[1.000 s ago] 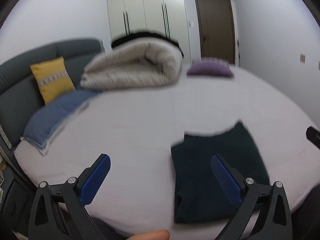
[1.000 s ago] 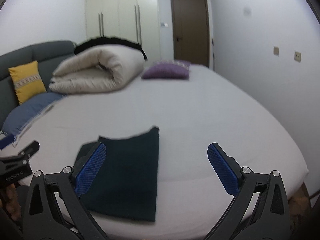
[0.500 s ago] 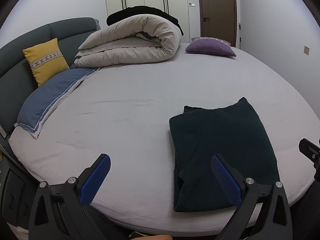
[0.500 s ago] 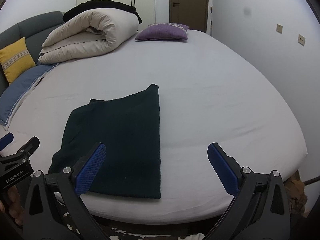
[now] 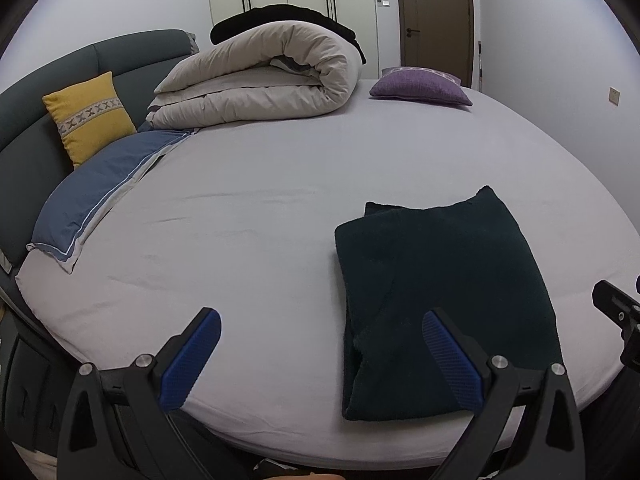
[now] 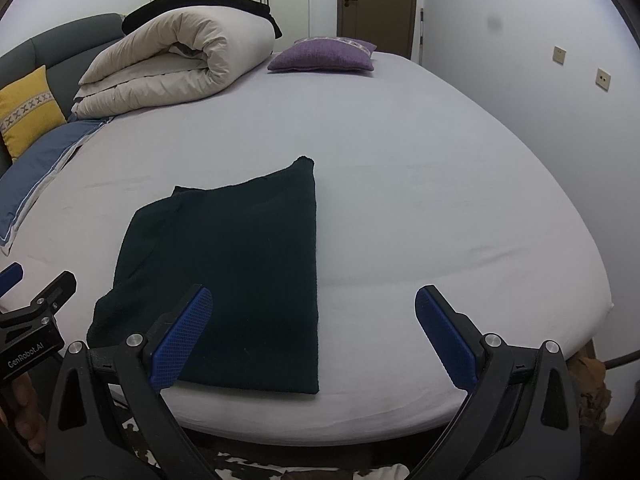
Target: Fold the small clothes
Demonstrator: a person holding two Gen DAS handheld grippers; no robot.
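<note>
bed (image 5: 280, 184) | rolled duvet (image 5: 260, 76) | purple cushion (image 5: 420, 86) | yellow cushion (image 5: 90, 118) | blue pillow (image 5: 100, 188) | door (image 5: 436, 16)

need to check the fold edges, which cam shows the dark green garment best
The right wrist view: the folded dark green garment lies near the middle, its right and near edges unobstructed, only the near left corner behind a claw finger. In the left wrist view, the garment sits off to the right, a finger overlapping it.

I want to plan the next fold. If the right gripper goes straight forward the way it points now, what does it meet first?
Probably the bare bed sheet. The right gripper is open; the dark folded garment lies mostly under its left finger, ending near the centre line. Depth is unclear, so the garment's right edge could come first.
</note>
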